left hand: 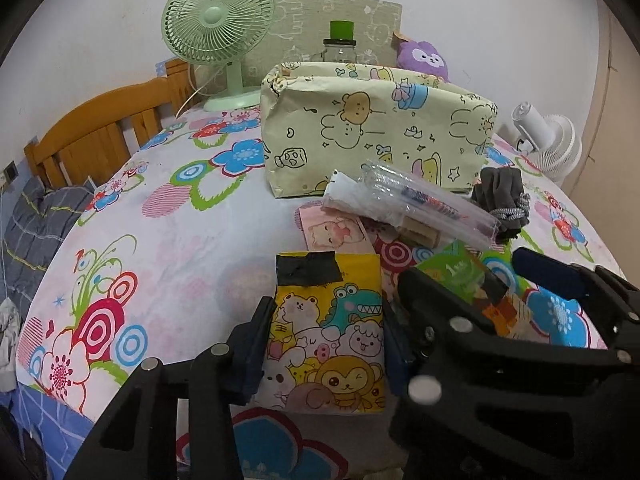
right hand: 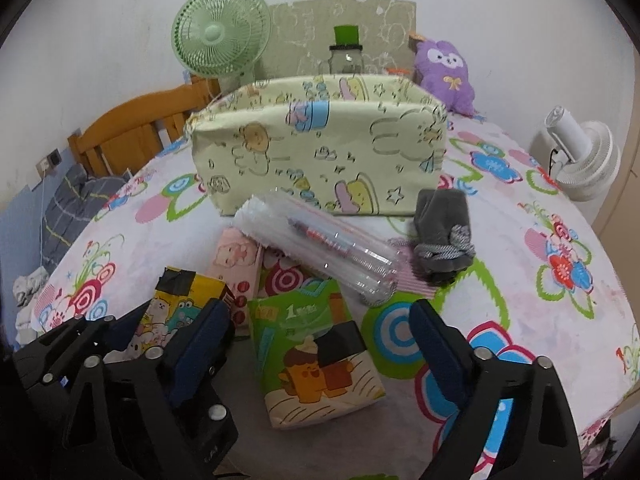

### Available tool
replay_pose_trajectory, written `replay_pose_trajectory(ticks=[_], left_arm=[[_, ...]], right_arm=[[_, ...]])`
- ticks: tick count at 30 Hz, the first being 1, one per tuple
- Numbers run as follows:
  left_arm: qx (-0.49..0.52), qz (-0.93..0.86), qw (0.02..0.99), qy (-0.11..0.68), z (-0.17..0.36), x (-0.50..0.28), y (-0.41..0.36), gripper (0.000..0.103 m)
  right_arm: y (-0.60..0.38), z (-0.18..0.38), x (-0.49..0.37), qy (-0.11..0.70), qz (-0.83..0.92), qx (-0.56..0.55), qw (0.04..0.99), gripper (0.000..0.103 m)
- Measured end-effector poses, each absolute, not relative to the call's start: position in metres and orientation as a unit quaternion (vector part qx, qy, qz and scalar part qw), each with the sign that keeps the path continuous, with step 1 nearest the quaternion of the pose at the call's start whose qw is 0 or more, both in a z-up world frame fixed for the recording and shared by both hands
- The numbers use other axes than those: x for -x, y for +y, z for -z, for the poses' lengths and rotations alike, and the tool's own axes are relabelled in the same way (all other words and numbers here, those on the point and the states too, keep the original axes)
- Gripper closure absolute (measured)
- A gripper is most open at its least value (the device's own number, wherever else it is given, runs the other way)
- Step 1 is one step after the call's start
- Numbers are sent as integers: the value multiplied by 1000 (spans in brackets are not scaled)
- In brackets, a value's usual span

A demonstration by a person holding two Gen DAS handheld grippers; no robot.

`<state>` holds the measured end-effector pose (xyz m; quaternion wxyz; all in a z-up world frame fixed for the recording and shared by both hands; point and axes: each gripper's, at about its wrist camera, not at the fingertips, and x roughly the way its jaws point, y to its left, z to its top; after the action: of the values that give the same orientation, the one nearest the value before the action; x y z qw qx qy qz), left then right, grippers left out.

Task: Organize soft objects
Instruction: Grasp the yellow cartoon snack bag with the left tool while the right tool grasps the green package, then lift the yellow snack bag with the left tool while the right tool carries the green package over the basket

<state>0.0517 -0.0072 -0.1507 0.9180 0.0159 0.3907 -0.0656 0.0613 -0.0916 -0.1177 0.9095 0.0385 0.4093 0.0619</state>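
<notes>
My left gripper (left hand: 324,344) is shut on a yellow cartoon tissue pack (left hand: 326,332) with black tape, low over the bed; the pack also shows in the right wrist view (right hand: 180,312). My right gripper (right hand: 320,344) is open around a green tissue pack (right hand: 316,356) lying on the sheet, fingers on either side and apart from it. A pink tissue pack (right hand: 236,260), a clear plastic bag of straws (right hand: 320,248) and a grey drawstring pouch (right hand: 444,236) lie beyond. A cream cartoon fabric box (right hand: 320,156) stands open behind them.
A green desk fan (left hand: 218,28), a jar with a green lid (left hand: 340,44) and a purple plush (right hand: 444,72) stand behind the box. A white fan (right hand: 580,156) sits at the right edge. The wooden headboard (left hand: 100,128) is at the left.
</notes>
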Motion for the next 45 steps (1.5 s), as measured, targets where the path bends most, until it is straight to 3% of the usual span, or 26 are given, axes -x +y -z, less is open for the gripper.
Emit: replay_pose_trajectory(ticks=[5,10,16,25,45], left_arm=[[-20,64,918,392,152,-52,-9,53],[-17,64,918,391,152,-52,-8,54],[-17,65,919,387,149,-52,-10,56],[-12,73,922,380,140,-53,-14,57],[-7,79,936,344,92,-58,-23,57]], right_arm=[[-90,121,-63,416,-65,-42,906,27],[-86,122,-64,419,-75,-44,904,47],[-89,121,-63,417,-77,-54,904,55],[-95,111,-63,410,-74,-66,907,62],[-109,62,-65,369,-52,-74,925,64]])
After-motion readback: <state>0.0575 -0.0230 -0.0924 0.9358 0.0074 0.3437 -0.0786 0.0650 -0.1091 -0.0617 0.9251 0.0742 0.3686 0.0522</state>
